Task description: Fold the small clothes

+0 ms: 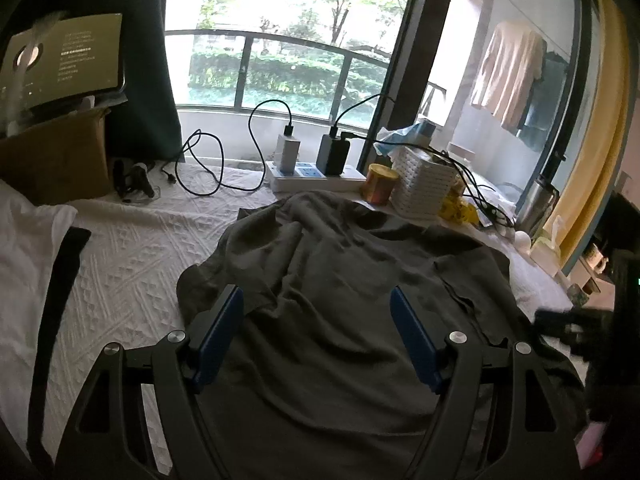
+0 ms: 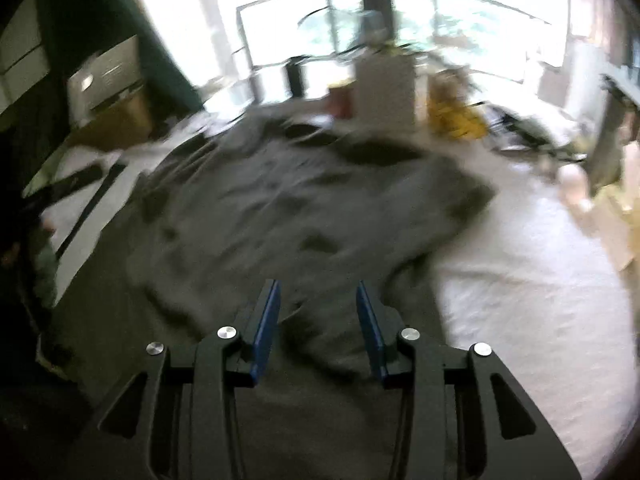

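A: Left wrist view first. Your left gripper (image 1: 316, 300) hovers over the near part of the grey garment (image 1: 344, 280), jaws spread wide, nothing between the blue pads (image 1: 224, 332). Garment lies crumpled on the white textured bedspread (image 1: 132, 256), far edge close to the power strip (image 1: 312, 176) and white basket (image 1: 424, 180).

B: Which way does it run?

A: Long axis looks near-to-far, from you toward the window; which end is collar or hem I can't tell under the wrinkles. Flatten before you fold: take a single layer at an edge, not a bunched ridge.

B: Right wrist view?

A: Blurred. Your right gripper (image 2: 318, 312) is released too, jaws apart but narrower, low over a raised fold of the same garment (image 2: 304, 200). Bare bedspread (image 2: 532, 300) lies to its right. Likely you're reaching for a near corner; match the two grips at the same edge so the cloth lifts square.
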